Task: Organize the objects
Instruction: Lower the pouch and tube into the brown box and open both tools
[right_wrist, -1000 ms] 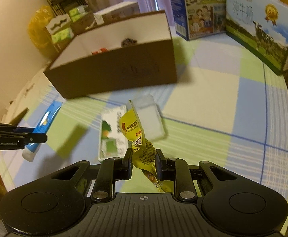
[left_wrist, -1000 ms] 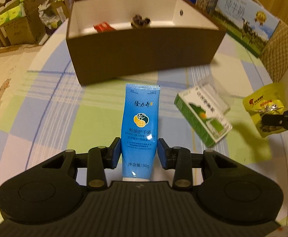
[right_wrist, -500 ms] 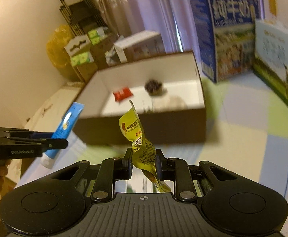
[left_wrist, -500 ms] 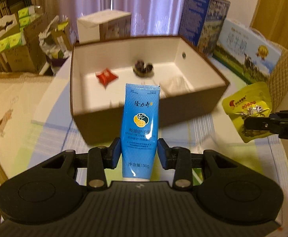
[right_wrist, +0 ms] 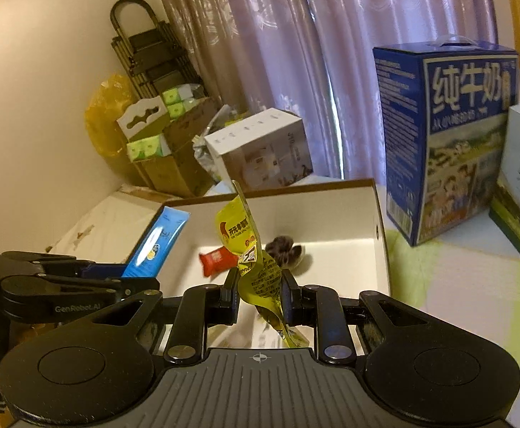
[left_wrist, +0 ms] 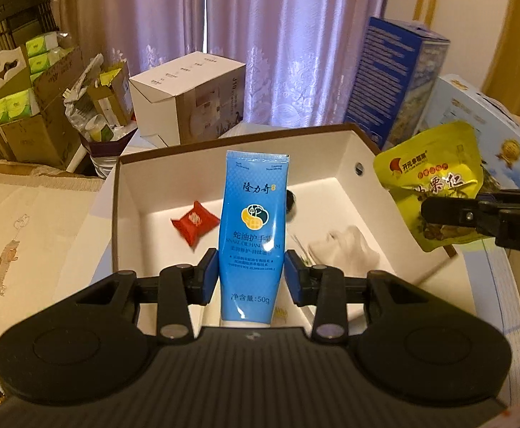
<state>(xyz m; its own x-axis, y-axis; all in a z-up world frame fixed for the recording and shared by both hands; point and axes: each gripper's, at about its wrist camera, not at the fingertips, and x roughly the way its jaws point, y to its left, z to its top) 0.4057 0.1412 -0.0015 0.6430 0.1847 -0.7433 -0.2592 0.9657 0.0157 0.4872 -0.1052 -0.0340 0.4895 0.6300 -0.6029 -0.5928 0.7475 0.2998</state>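
Note:
My left gripper (left_wrist: 252,271) is shut on a blue hand-cream tube (left_wrist: 254,228), held upright above the near part of the brown box (left_wrist: 345,164) with its white inside. My right gripper (right_wrist: 258,292) is shut on a yellow snack pouch (right_wrist: 245,239), edge-on over the same box (right_wrist: 331,207). In the left wrist view the pouch (left_wrist: 434,174) hangs at the box's right rim, pinched by the right gripper's fingers (left_wrist: 449,210). In the right wrist view the tube (right_wrist: 156,240) and the left gripper (right_wrist: 92,278) show at the left. A red packet (left_wrist: 194,223), a dark item (right_wrist: 285,249) and crumpled white wrap (left_wrist: 345,249) lie inside the box.
Two milk cartons, a dark blue one (right_wrist: 445,142) and a light one (left_wrist: 488,121), stand to the right of the box on the checked tablecloth (right_wrist: 456,285). Behind it are a white carton (left_wrist: 188,103), cardboard boxes with tissue packs (left_wrist: 17,107) and purple curtains.
Both grippers rose and moved forward from above the tablecloth to above the box, each keeping its item. The box interior now fills the middle of both views.

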